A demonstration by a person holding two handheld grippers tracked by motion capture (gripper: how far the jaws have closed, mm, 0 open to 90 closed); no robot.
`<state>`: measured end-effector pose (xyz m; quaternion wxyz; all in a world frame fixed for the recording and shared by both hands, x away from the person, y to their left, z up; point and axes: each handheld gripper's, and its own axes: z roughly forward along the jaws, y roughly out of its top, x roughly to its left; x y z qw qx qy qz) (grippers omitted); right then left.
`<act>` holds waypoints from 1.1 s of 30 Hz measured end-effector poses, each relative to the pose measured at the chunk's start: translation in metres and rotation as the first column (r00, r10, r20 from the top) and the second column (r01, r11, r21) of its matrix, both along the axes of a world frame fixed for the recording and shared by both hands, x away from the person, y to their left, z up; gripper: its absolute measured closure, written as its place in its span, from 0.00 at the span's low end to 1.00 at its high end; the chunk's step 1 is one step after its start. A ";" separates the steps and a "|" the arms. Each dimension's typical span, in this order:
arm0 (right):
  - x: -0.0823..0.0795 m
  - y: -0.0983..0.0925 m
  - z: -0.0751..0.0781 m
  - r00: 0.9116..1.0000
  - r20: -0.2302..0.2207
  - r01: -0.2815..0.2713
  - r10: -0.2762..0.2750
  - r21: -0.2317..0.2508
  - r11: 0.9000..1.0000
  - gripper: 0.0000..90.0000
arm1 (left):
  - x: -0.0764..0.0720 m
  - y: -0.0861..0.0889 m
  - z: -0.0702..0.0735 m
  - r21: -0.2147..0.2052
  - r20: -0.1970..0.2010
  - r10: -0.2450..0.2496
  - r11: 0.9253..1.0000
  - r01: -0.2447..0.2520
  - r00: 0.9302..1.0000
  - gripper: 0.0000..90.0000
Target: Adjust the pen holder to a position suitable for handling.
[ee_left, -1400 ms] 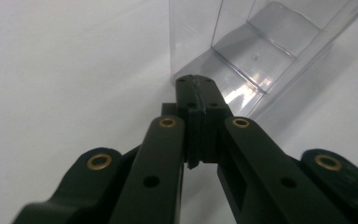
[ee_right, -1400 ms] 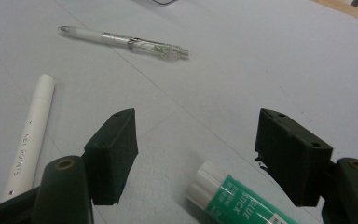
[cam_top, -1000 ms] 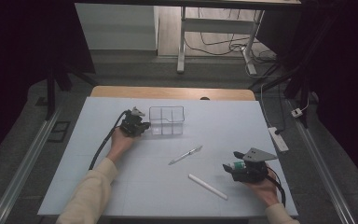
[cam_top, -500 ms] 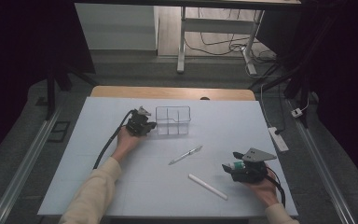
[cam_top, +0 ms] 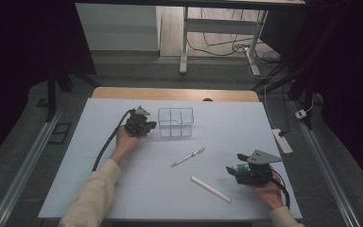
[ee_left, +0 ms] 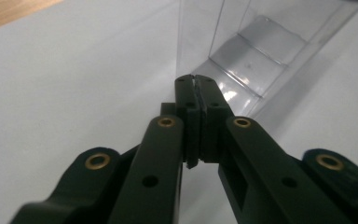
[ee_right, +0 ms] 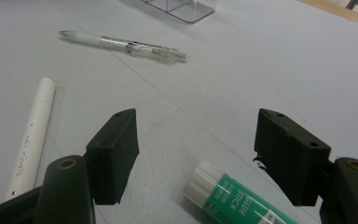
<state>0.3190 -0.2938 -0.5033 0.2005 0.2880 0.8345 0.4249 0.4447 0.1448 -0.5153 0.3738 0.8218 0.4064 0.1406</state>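
Here the left gripper [ee_left: 196, 81] pinches its black jaws together on the thin clear wall of the plastic box [cam_top: 176, 122] at twelve o'clock. The right gripper [ee_right: 196, 140] gapes wide, the green-labelled glue stick [ee_right: 228, 198] lying loose between its blocky pads.

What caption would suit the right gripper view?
Open right gripper poised over a green glue stick, with a white marker and pen lying beyond.
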 end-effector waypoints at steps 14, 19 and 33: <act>-0.001 -0.003 0.001 1.000 -0.001 0.000 0.000 0.009 1.000 0.33 | -0.035 0.022 0.013 -0.051 0.044 -0.009 0.999 0.011 0.999 0.90; -0.002 -0.003 0.001 1.000 -0.003 -0.002 0.002 0.009 1.000 0.33 | -0.053 0.029 0.019 -0.081 0.060 -0.008 0.997 0.013 0.998 0.71; -0.002 -0.003 0.001 1.000 -0.006 -0.014 0.014 0.014 1.000 0.33 | -0.117 0.044 0.020 -0.052 0.071 -0.034 0.998 0.038 0.997 0.47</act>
